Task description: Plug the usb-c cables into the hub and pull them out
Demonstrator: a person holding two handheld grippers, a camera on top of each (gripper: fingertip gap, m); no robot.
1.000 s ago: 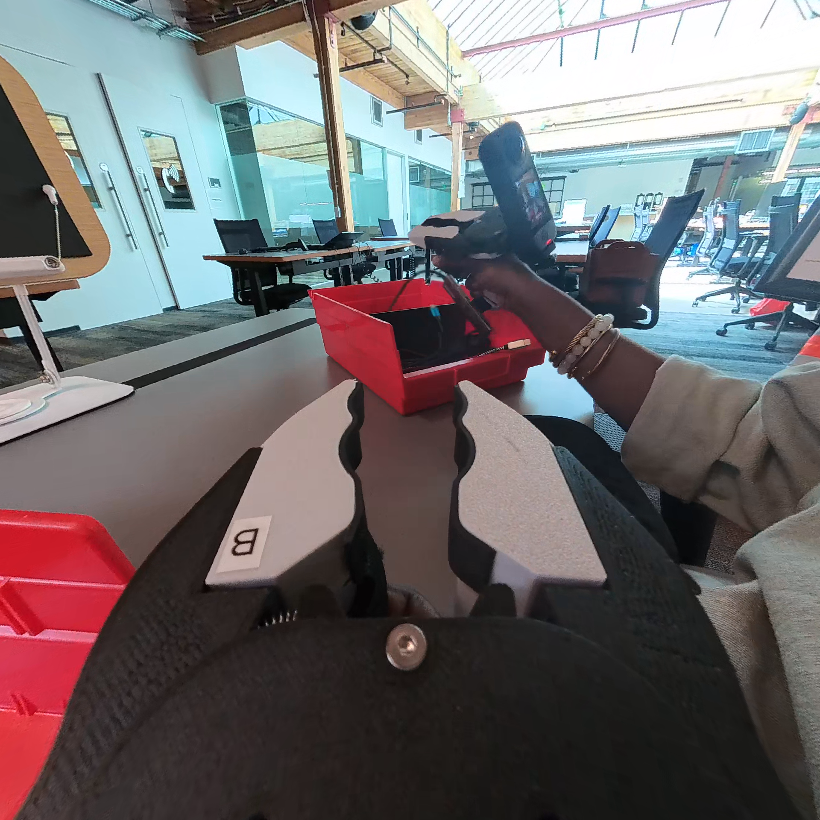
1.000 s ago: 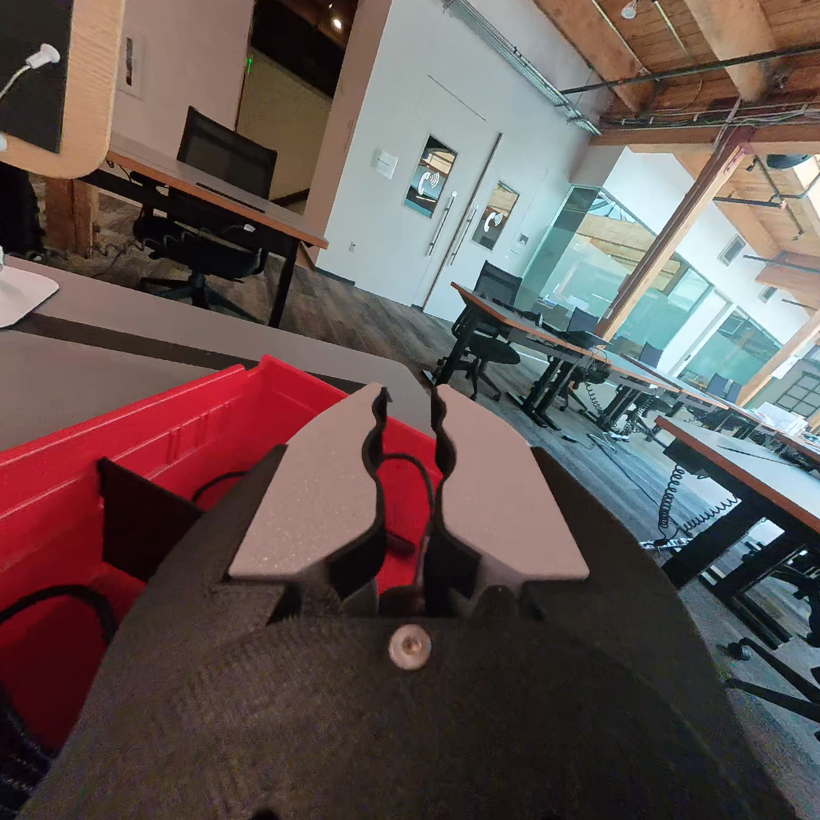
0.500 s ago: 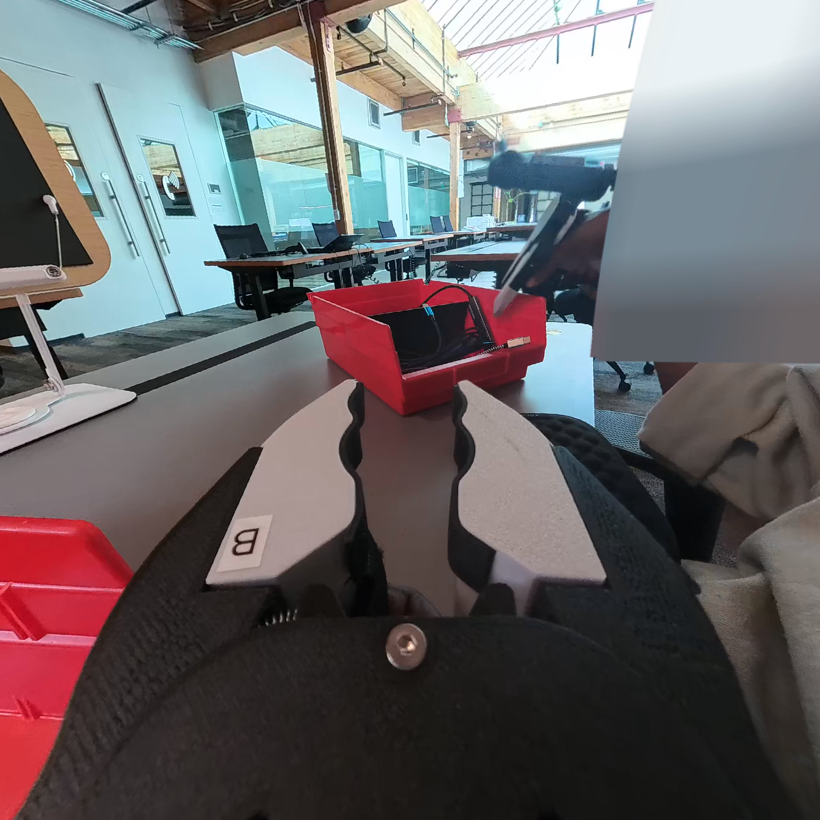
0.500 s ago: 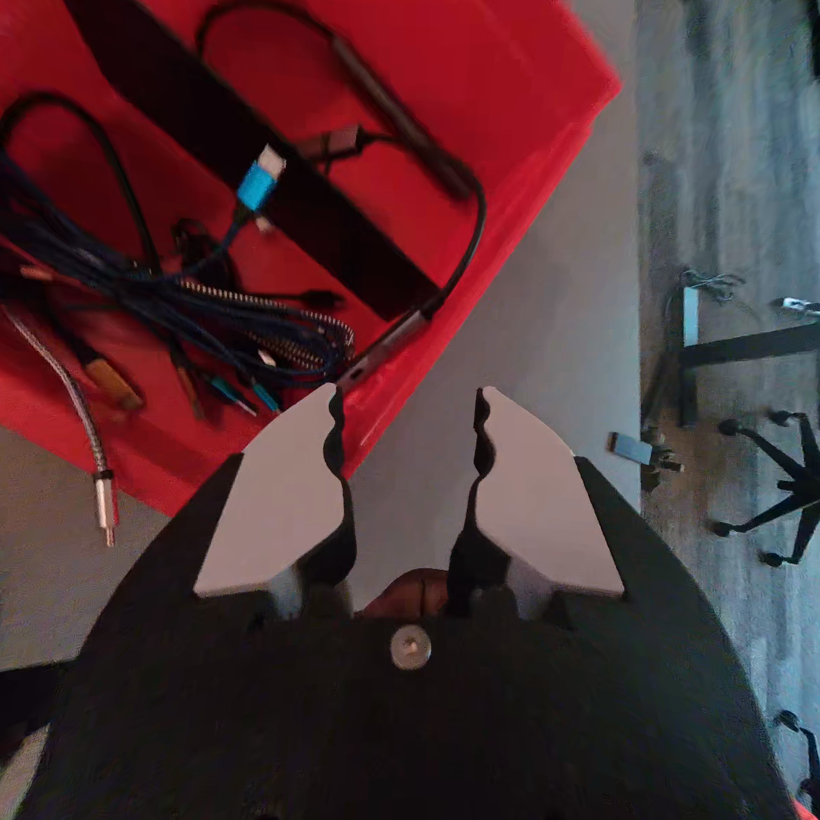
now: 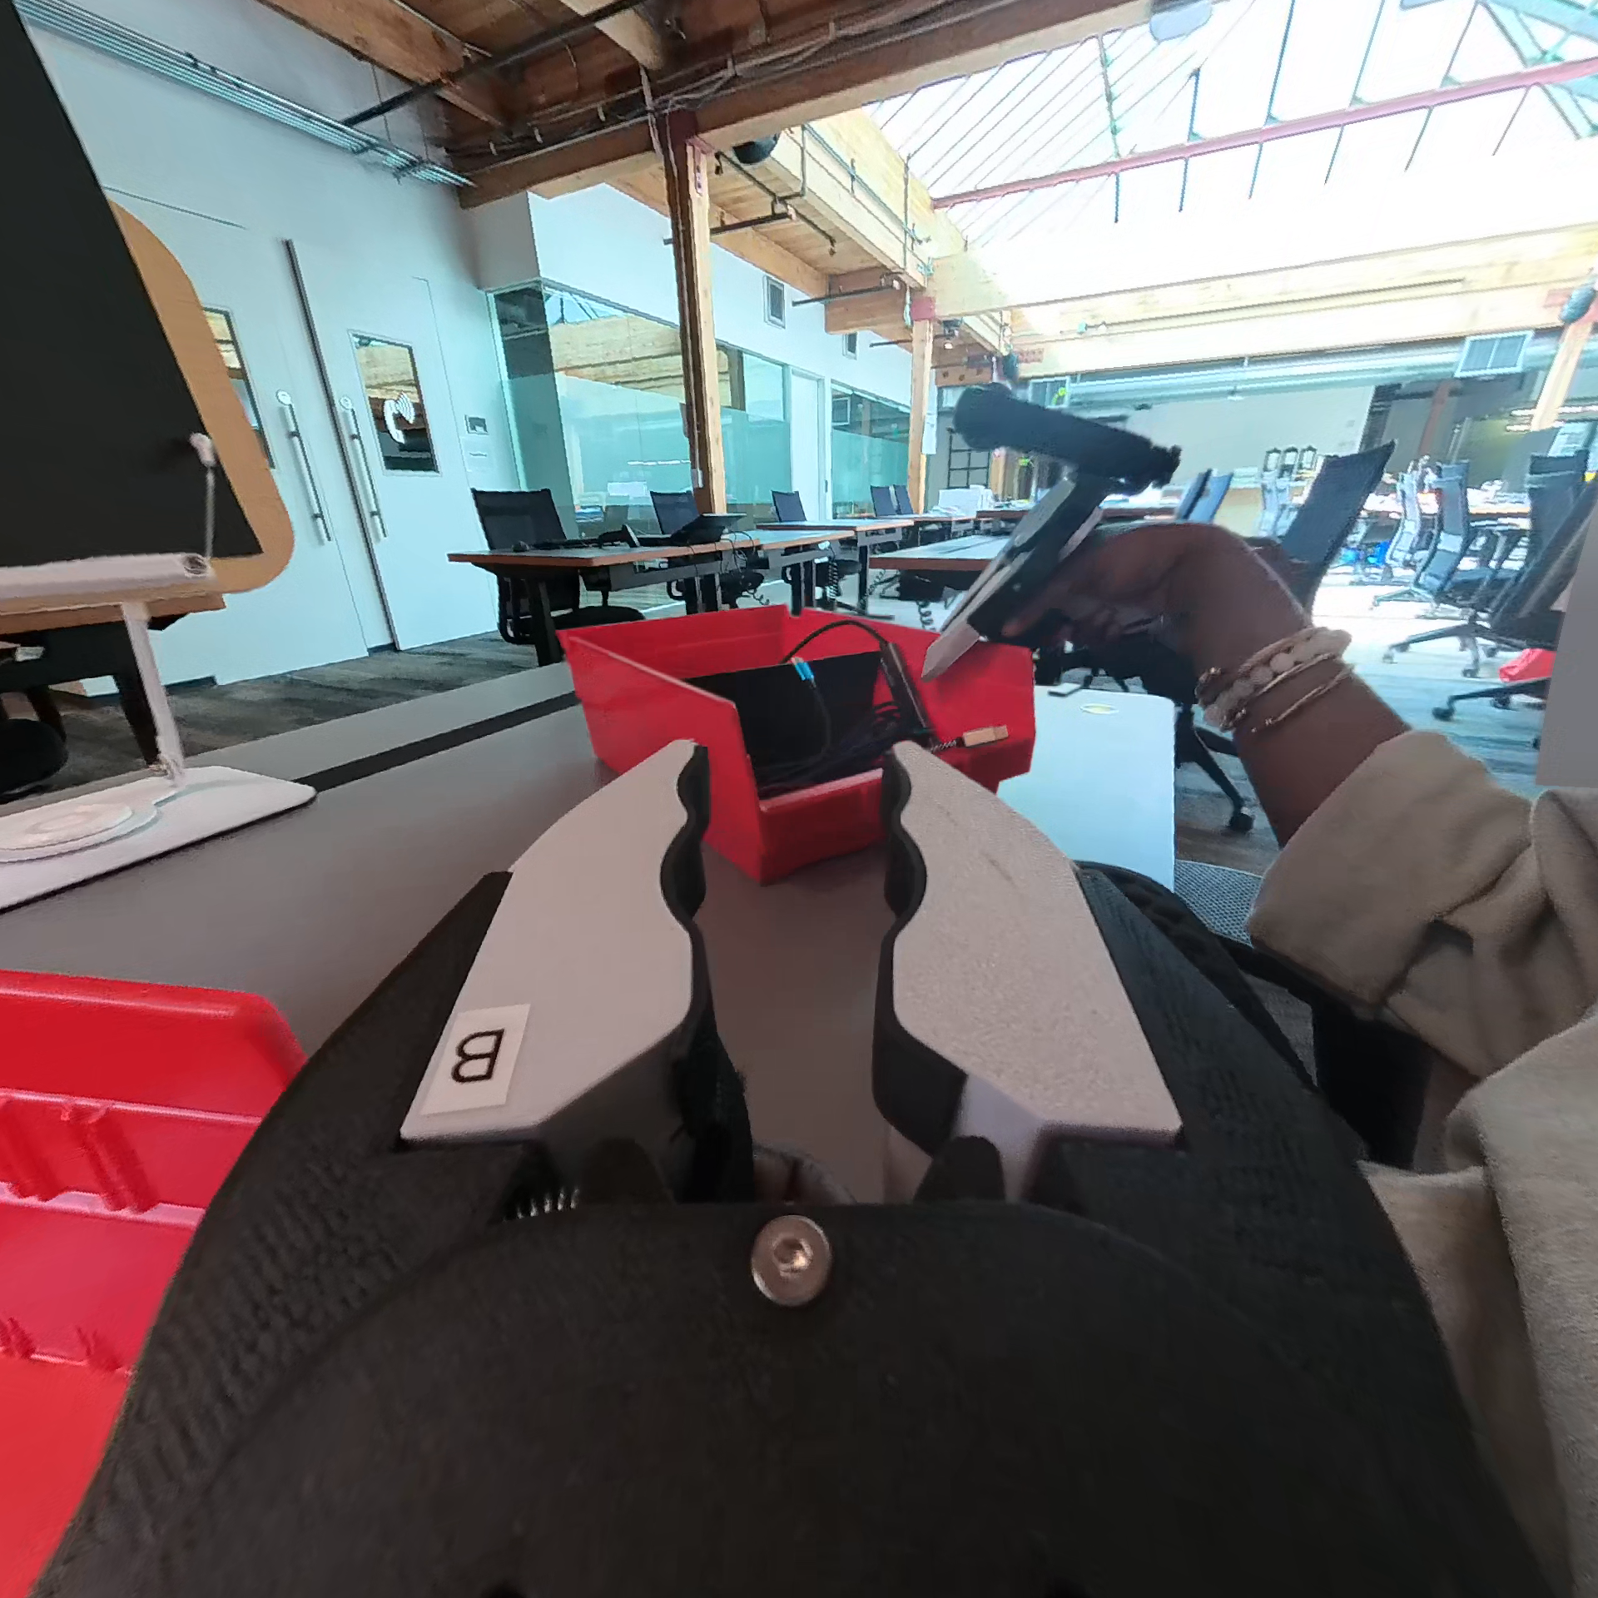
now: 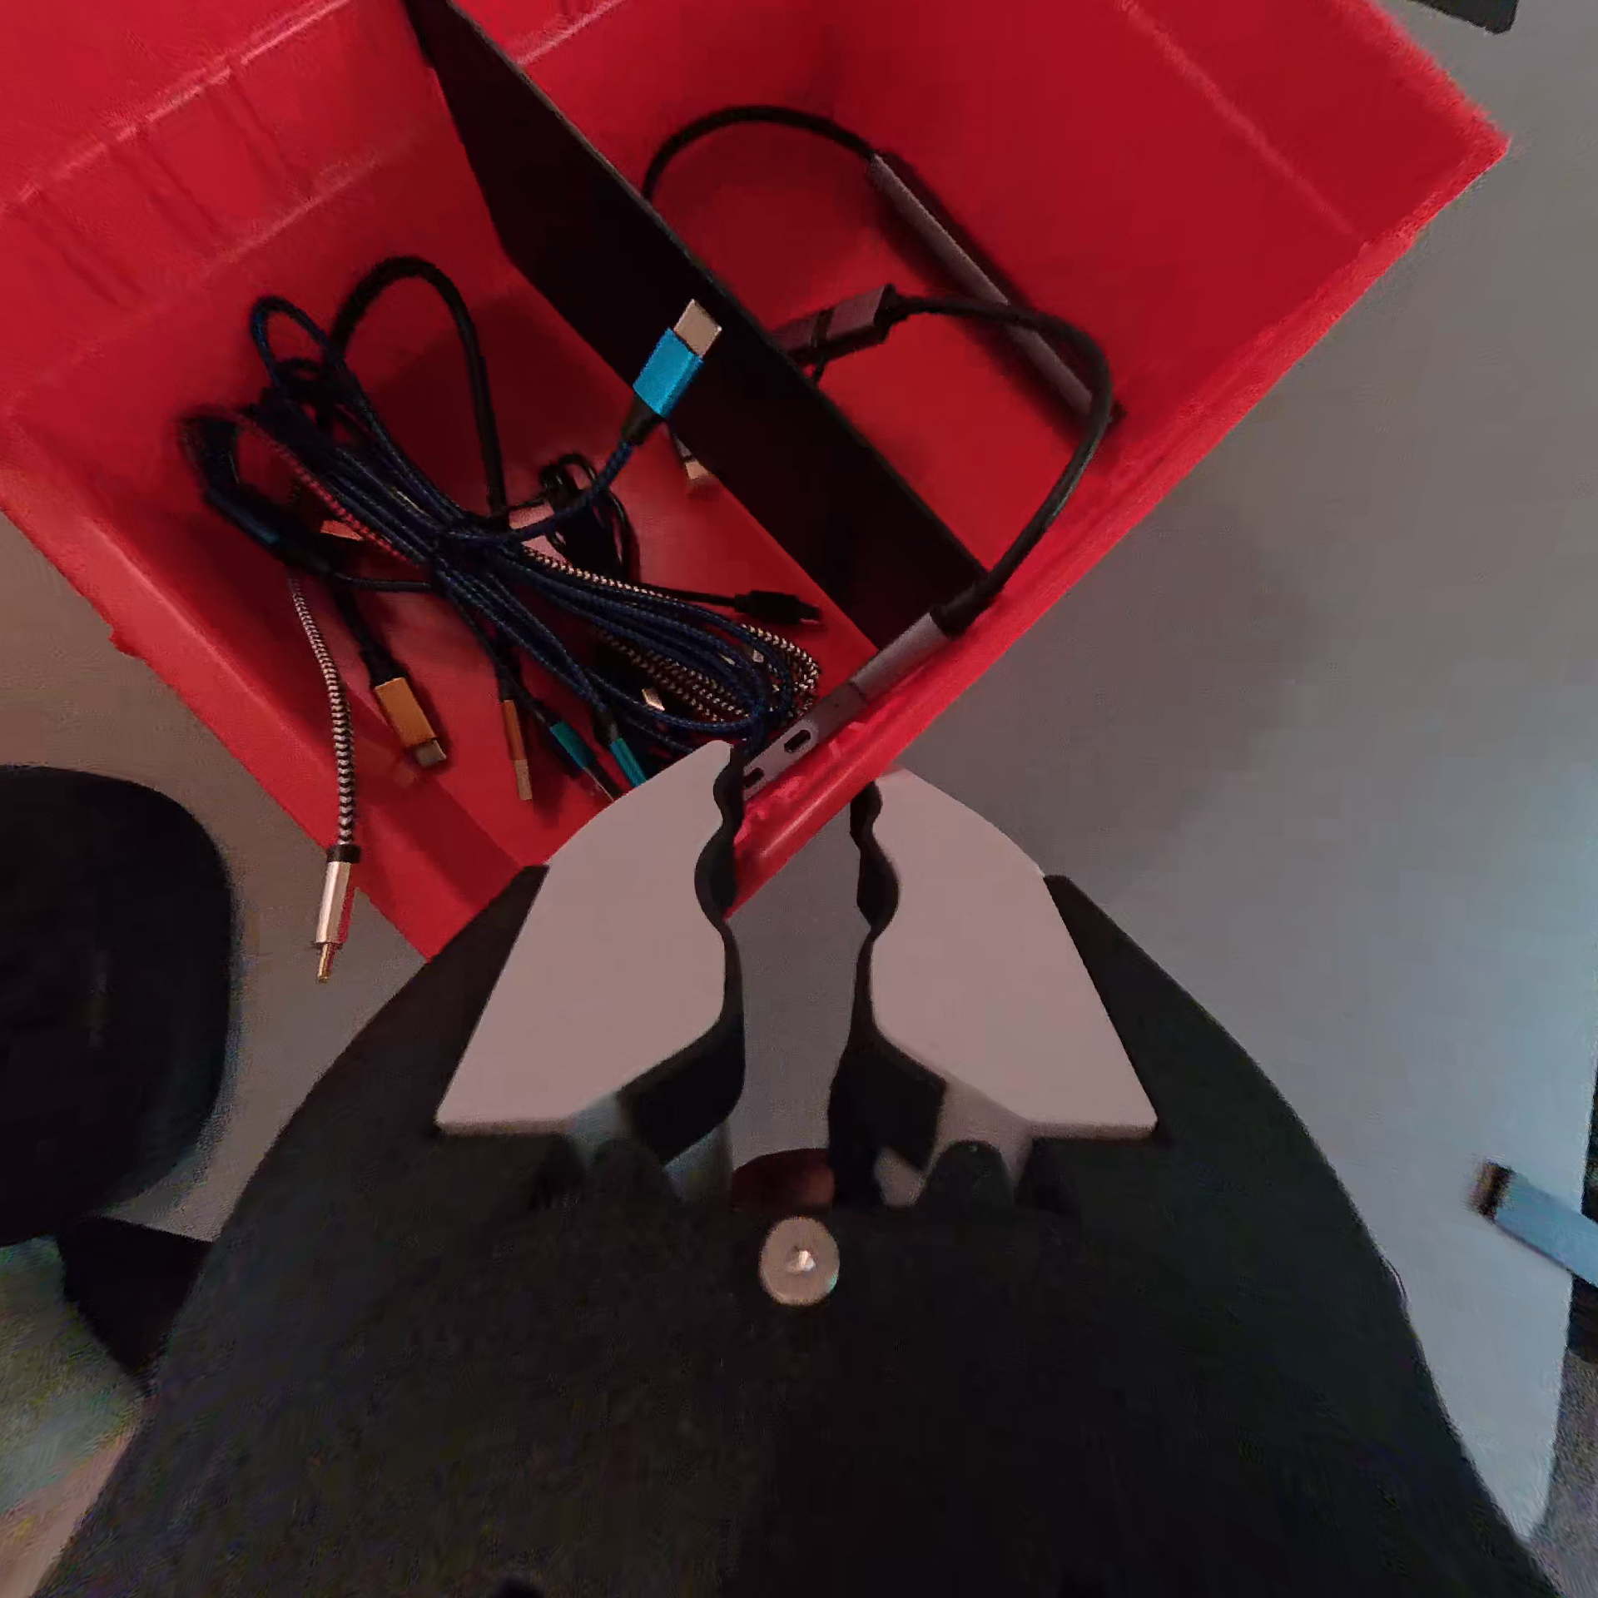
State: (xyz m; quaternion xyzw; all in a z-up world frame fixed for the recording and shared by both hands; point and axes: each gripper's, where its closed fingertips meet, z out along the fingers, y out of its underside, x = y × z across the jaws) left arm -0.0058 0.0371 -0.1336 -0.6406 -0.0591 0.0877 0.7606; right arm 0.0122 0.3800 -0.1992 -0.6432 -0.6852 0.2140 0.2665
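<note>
A red bin (image 6: 1124, 156) with a black divider (image 6: 778, 450) stands on the grey table. Its left compartment holds a tangle of braided usb-c cables (image 6: 536, 588). A blue plug (image 6: 670, 376) rests on the divider, and one silver-braided cable (image 6: 333, 899) hangs over the rim. A slim grey hub (image 6: 873, 679) lies against the near wall, ports facing me. My right gripper (image 6: 795, 778) points down just above the hub's port end, open and empty. It also shows over the bin in the left wrist view (image 5: 1012, 588). My left gripper (image 5: 791, 770) is open and empty, low over the table short of the bin (image 5: 657, 692).
A second grey stick-shaped piece (image 6: 960, 251) with a black cable lies in the right compartment. A red tray (image 5: 104, 1124) is at the near left, with a white stand (image 5: 138, 813) behind it. A black mesh chair (image 5: 1159, 934) and the person's sleeve (image 5: 1427, 908) are on the right. My hands' fingertips stand some 35 cm from each other.
My right gripper tipped from facing the room to pointing down into the bin. Its jaws opened wide, then narrowed partway. It moved closer to the hub. The left gripper stayed still.
</note>
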